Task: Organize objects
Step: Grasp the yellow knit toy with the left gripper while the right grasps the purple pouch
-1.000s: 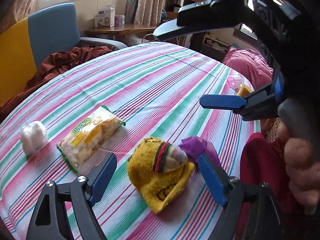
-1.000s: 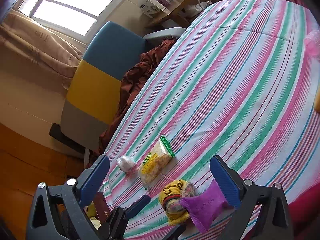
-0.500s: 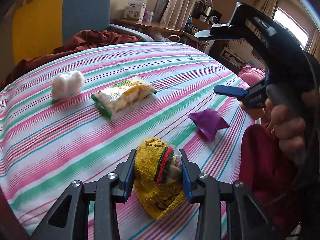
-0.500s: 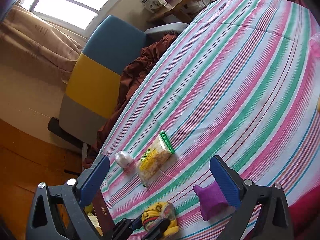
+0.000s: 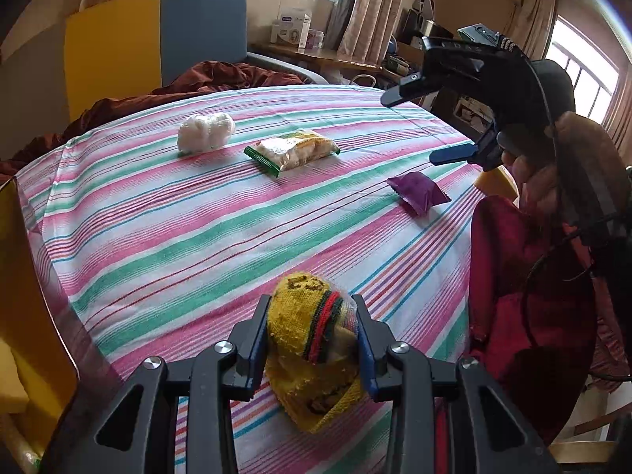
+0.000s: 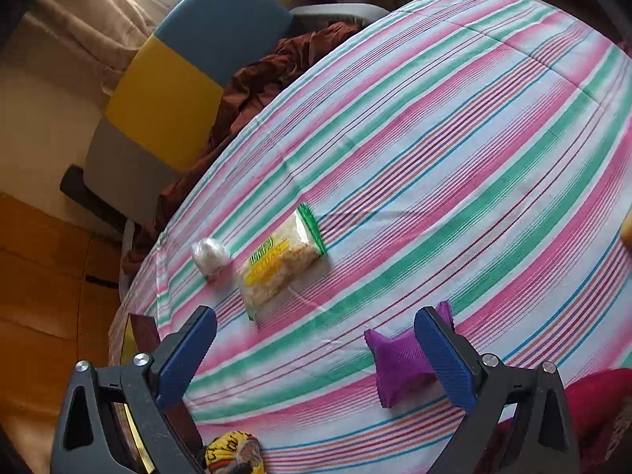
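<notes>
Item one: a yellow knitted pouch [image 5: 312,339] with a red-and-green band, wrapped in clear plastic. We find it pinched between the blue pads of the left gripper [image 5: 312,335], at the near edge of the striped tablecloth [image 5: 197,237]; its lower part hangs below the pads. The jaws have just been closing and now press on both its sides. From the right wrist camera we see the same pouch [image 6: 233,454] at the bottom of the frame.

Item two: a purple sachet [image 6: 399,363] with crimped ends, lying flat on the cloth. The right gripper [image 6: 316,359] stands wide apart above it, its right finger [image 6: 442,359] overlapping the sachet's edge in view; we cannot tell whether they touch. A person's hand [image 5: 553,166] holds this gripper.

Item three: a clear snack packet [image 5: 292,150] with green ends and yellow print, farther in on the cloth.

Item four: a white wad in plastic [image 5: 205,132], just beside the packet.

Surroundings: a yellow-and-blue chair [image 5: 158,39] beyond the table, with a rust-brown cloth [image 5: 221,75] on it.
</notes>
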{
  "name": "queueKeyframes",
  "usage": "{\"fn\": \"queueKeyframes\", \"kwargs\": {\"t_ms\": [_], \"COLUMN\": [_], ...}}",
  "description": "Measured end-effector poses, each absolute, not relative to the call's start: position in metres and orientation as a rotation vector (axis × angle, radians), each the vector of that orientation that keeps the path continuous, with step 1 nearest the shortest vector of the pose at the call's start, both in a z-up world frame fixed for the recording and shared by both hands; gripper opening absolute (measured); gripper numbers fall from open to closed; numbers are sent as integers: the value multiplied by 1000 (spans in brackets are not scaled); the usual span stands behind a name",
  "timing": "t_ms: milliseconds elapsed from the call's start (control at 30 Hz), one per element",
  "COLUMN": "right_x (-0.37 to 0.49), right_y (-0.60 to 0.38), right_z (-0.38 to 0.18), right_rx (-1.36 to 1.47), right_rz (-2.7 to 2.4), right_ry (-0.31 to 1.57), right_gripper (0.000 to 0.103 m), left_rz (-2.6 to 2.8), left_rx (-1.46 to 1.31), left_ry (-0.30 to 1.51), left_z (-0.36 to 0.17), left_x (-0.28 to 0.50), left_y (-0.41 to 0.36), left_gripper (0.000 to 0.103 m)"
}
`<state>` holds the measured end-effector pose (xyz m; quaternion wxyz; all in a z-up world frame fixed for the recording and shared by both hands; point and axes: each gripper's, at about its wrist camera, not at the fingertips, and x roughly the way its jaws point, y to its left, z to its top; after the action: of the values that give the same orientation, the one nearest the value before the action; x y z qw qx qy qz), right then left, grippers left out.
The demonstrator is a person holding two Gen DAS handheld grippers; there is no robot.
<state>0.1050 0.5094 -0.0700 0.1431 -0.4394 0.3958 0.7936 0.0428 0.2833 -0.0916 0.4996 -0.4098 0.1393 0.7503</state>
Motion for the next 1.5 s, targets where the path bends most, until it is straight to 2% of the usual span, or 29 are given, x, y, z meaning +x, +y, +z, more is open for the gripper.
{"fn": "queueKeyframes", "kwargs": {"t_ms": [200, 267, 333, 433, 533, 567, 700, 1033, 1133, 1233, 1267, 1333, 1367, 1433, 1500], "right_x": [99, 99, 99, 92, 85, 84, 83, 63, 42, 27, 25, 21, 19, 17, 15], "right_y": [495, 487, 482, 483, 482, 482, 480, 474, 458, 441, 437, 437, 439, 443, 451], "right_z": [-72, -84, -98, -109, -97, -93, -90, -76, -82, -99, -106, -117, -117, -113, -110], "right_rx": [-1650, -1817, -1914, -1952, -1866, -1832, -1833, -1771, -1797, -1885, -1923, -1977, -1977, -1942, -1901], "right_rz": [2252, 2182, 2130, 2111, 2330, 2357, 2342, 2330, 2327, 2268, 2247, 2224, 2239, 2260, 2281], "right_ry": [701, 520, 463, 527, 869, 902, 813, 365, 116, -228, -309, -307, -256, -199, -59], "right_gripper": [101, 97, 95, 89, 86, 87, 87, 87, 87, 87, 84, 46, 39, 35, 34], "left_rz": [1810, 1810, 1809, 1811, 1809, 1808, 1811, 1813, 1813, 1813, 1813, 1815, 1814, 1810, 1808], "left_rx": [-989, -993, -999, -999, -1005, -1008, -1006, -1010, -1012, -1017, -1021, -1028, -1035, -1050, -1058], "left_ry": [316, 303, 290, 285, 278, 275, 272, 291, 301, 303, 301, 303, 307, 317, 317], "left_z": [-93, -94, -95, -96, -97, -98, -99, -99, -99, -99, -99, -101, -102, -104, -106], "left_x": [44, 42, 41, 40, 39, 38, 38, 37, 37, 36, 35, 34, 33, 32, 31], "left_y": [277, 276, 276, 275, 274, 274, 274, 277, 278, 279, 279, 280, 281, 285, 288], "left_gripper": [37, 37, 37, 38, 38, 38, 39, 39, 41, 42, 42, 45, 47, 50, 51]}}
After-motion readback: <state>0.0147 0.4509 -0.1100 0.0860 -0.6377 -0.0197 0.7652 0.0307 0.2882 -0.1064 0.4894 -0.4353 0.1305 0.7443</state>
